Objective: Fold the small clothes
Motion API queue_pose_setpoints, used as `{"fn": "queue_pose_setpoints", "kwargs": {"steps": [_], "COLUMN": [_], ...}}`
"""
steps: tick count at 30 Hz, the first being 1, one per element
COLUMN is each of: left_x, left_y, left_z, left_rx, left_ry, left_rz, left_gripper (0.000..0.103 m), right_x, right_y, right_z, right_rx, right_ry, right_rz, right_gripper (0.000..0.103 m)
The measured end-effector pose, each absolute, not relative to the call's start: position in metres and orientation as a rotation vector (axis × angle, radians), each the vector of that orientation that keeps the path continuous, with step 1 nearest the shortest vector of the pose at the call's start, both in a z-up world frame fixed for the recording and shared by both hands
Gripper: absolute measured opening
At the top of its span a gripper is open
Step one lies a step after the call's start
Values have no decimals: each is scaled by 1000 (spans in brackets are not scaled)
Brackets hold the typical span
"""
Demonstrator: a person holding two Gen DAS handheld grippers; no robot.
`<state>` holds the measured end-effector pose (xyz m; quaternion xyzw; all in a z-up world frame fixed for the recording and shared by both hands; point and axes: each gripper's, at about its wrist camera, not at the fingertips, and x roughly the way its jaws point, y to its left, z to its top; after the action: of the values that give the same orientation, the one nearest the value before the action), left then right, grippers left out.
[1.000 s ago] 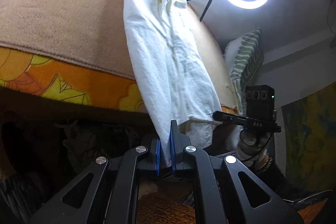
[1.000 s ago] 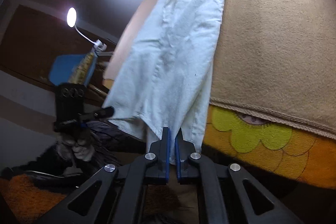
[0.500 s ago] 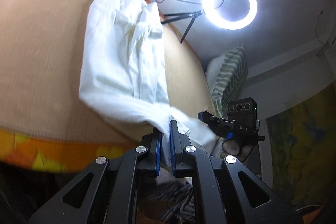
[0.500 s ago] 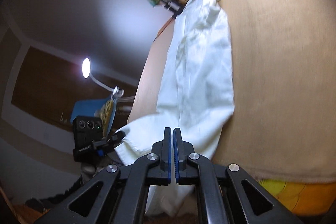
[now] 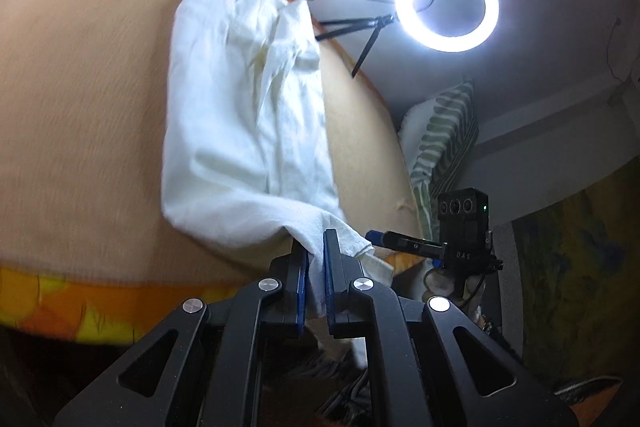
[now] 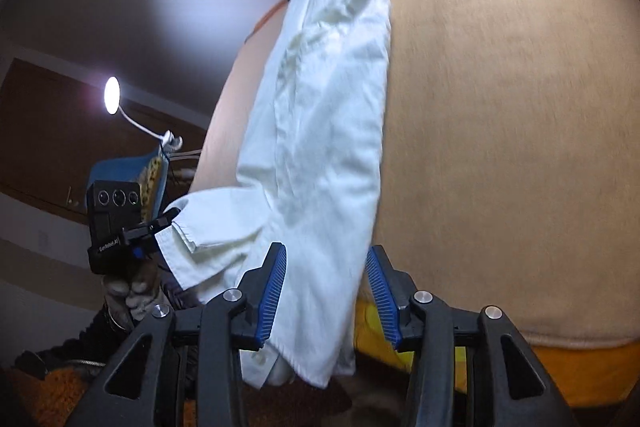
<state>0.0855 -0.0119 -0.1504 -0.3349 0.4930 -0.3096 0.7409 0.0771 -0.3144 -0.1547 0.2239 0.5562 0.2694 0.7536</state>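
Clamped almost together, the left gripper (image 5: 316, 267) pinches a bunched corner of the white woven cotton garment (image 5: 248, 115) between its blue-padded fingers (image 5: 330, 267), the cloth running up and away from the fingertips across the beige fuzzy blanket (image 5: 80, 107) that covers the bed. Just beyond and to the right of that grip, a loose hem of the same garment droops toward the orange and yellow flowered bedsheet (image 5: 60, 303) showing under the blanket's edge. From the right wrist view, the right gripper (image 6: 326, 287) stands wide open, its two blue ribbed pads (image 6: 274, 279) set well apart, and the white garment (image 6: 320, 131) hangs down through the gap between them; whether cloth touches either pad cannot be told. Ahead of the right gripper the garment stretches long and narrow up the blanket (image 6: 500, 107), with its far end near the top edge of the bed. To the left of the right gripper, the other gripper's black camera block (image 6: 114, 219) shows, with a fold of the garment at its tip. In the left wrist view a glowing white ring light (image 5: 447, 3) on a black stand sits up and to the right of the gripper, and a green striped pillow (image 5: 444, 135) leans below it.
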Motion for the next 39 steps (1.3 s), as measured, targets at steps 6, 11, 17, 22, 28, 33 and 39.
{"fn": "queue_pose_setpoints", "kwargs": {"steps": [6, 11, 17, 22, 28, 33, 39], "left_x": [48, 40, 38, 41, 61, 88, 129], "left_y": [-19, -19, -19, -21, -18, -17, -11], "left_z": [-177, -189, -186, -177, -152, -136, -133], "left_rx": [-630, -580, -581, -629, -676, -696, -720], "left_ry": [1202, 1241, 1235, 1218, 1148, 1092, 1059], "left_rz": [-666, -648, -648, -663, -698, -706, -673], "left_gripper": [6, 6, 6, 6, 6, 6, 6], "right_x": [54, 55, 50, 45, 51, 70, 112], "right_y": [-302, -289, -284, -285, -294, -300, -305], "right_z": [-175, -186, -195, -190, -162, -147, -135], "right_rx": [474, 439, 439, 521, 648, 724, 751], "right_ry": [1281, 1307, 1333, 1282, 1145, 1061, 1024], "right_rz": [608, 617, 658, 713, 763, 739, 685], "right_gripper": [45, 45, 14, 4, 3, 2, 2]}}
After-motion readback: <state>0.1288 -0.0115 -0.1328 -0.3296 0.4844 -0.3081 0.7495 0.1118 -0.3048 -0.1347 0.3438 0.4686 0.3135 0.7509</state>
